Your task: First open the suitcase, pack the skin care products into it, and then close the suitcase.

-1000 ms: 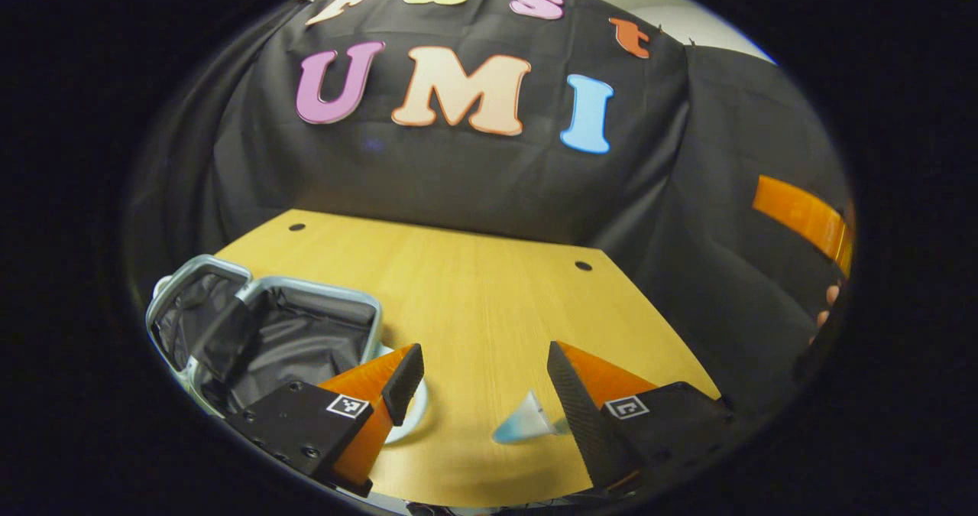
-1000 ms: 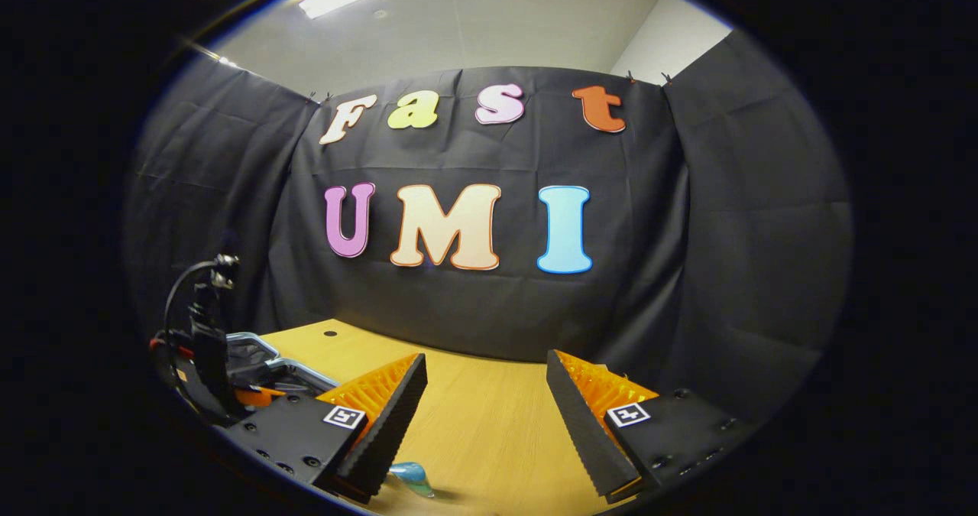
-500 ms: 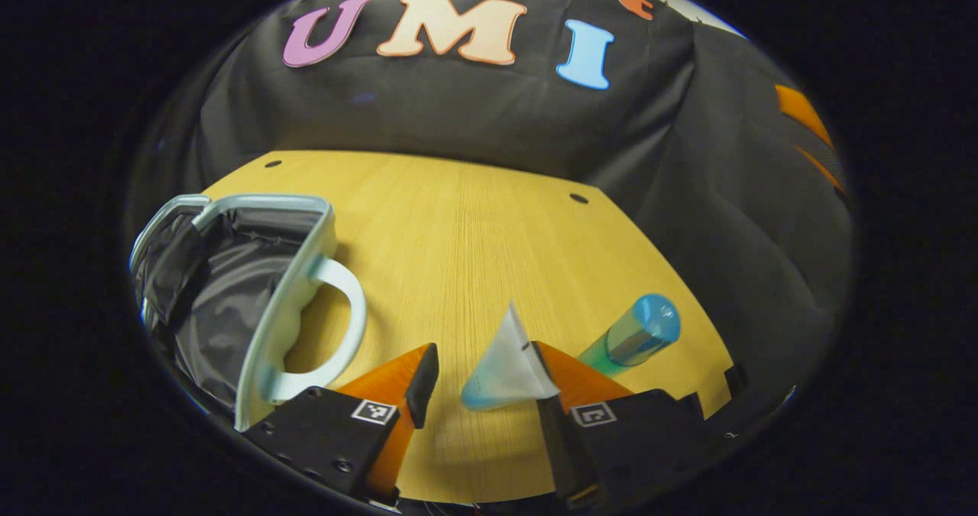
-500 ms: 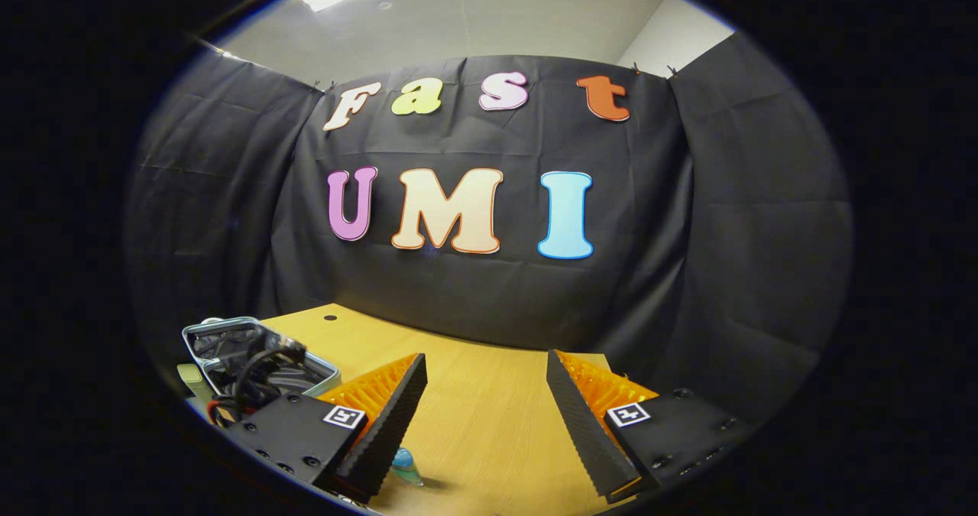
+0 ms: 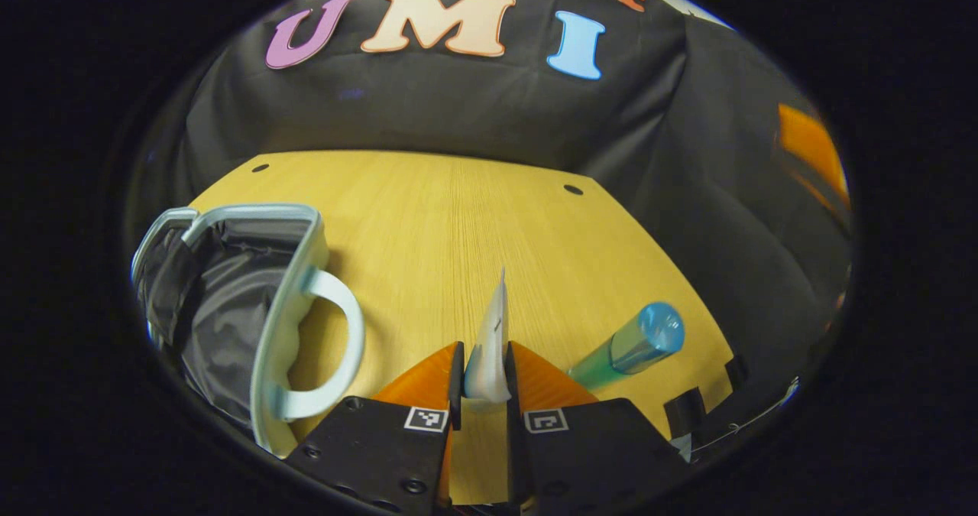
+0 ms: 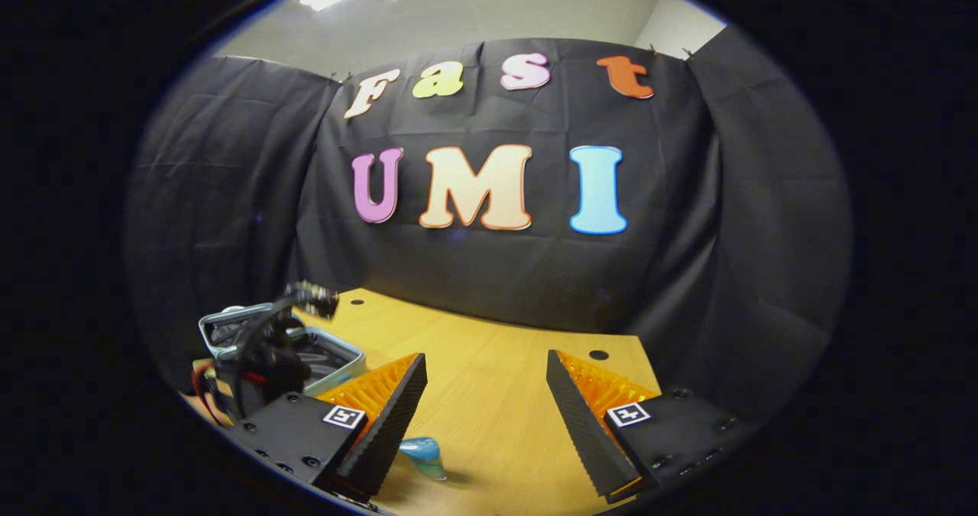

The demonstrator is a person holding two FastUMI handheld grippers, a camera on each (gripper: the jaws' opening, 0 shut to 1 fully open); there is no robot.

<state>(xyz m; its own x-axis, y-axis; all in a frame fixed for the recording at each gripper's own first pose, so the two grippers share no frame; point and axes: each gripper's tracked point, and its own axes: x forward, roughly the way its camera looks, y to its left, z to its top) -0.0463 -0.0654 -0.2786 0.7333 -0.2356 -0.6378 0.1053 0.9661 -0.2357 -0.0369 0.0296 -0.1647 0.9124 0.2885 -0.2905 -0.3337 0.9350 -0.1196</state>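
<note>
Fingers of the left gripper point(image 5: 484, 374) are drawn nearly together and press on both flat sides of a pale squeeze tube point(image 5: 489, 348), whose crimped end points up toward twelve o'clock in the left gripper view. The right gripper point(image 6: 487, 417) stands wide apart with nothing between its fingers, hovering over the wooden table point(image 6: 497, 394).

Bare tabletop stretches from the pinched tube to the far edge at twelve o'clock, where the black cloth wall begins. The table's right edge runs down toward four o'clock, close behind a blue-capped bottle point(image 5: 634, 344).

That bottle lies on its side at about three o'clock from the left gripper, apart from it; in the right gripper view its cap point(image 6: 422, 453) sits just beside that gripper's left finger. An open suitcase point(image 5: 229, 309) with dark lining lies at nine o'clock from the left gripper, its handle point(image 5: 336, 348) facing the fingers.
</note>
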